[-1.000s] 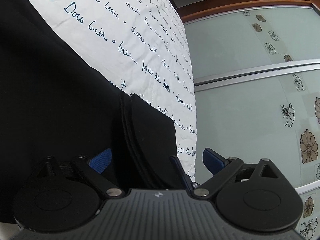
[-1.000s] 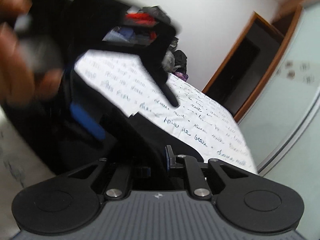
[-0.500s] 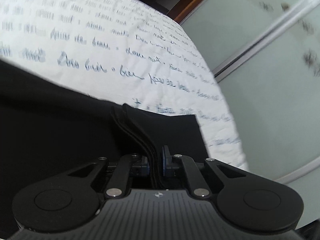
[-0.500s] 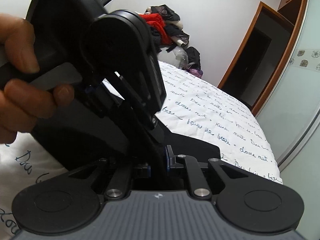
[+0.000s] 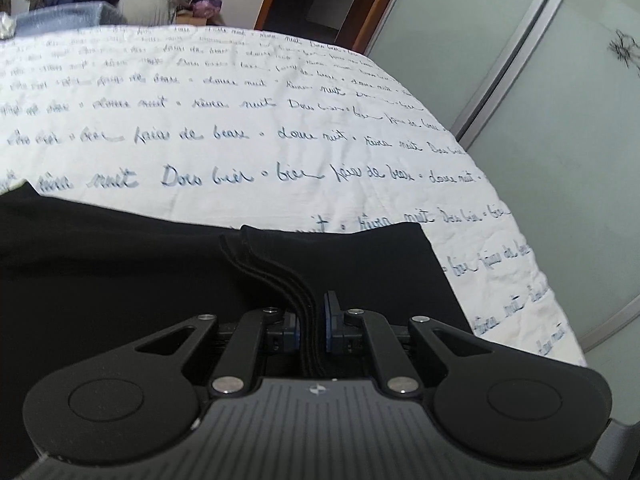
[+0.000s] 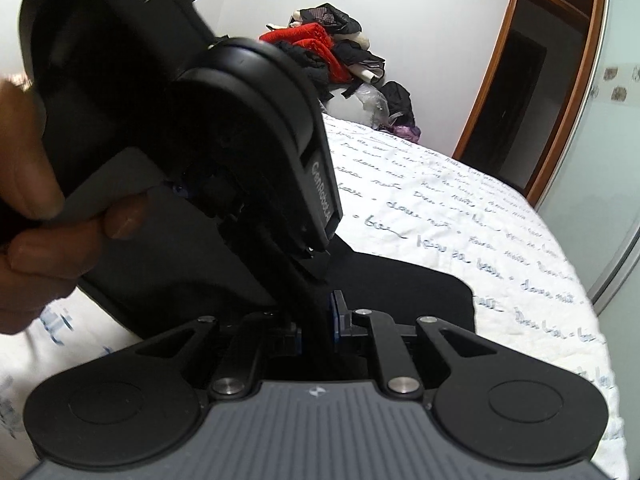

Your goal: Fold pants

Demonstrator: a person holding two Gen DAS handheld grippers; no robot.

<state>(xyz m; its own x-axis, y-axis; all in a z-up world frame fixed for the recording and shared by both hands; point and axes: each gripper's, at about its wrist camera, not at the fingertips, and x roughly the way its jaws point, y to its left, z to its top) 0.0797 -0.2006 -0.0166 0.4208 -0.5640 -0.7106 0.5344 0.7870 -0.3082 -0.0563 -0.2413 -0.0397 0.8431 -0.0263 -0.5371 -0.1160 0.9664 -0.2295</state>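
Black pants (image 5: 120, 280) lie on a white bedspread with blue handwriting. My left gripper (image 5: 311, 326) is shut on a stacked edge of several black fabric layers; a flat folded end (image 5: 368, 264) lies just ahead of it. My right gripper (image 6: 316, 326) is shut on black pants fabric (image 6: 400, 296) too. In the right wrist view the left gripper's body (image 6: 192, 128), held in a hand (image 6: 28, 184), fills the left side directly above and ahead of my right fingers.
The bedspread (image 5: 240, 120) runs far ahead; its right edge drops off beside frosted sliding doors (image 5: 540, 80) with flower prints. A pile of clothes (image 6: 332, 56) sits at the far end. A dark doorway (image 6: 516, 100) stands behind.
My left gripper went from open to shut on the stacked pants edge, then tilted so the far end of the bed shows. My right gripper stayed shut; the left tool now sits close above it.
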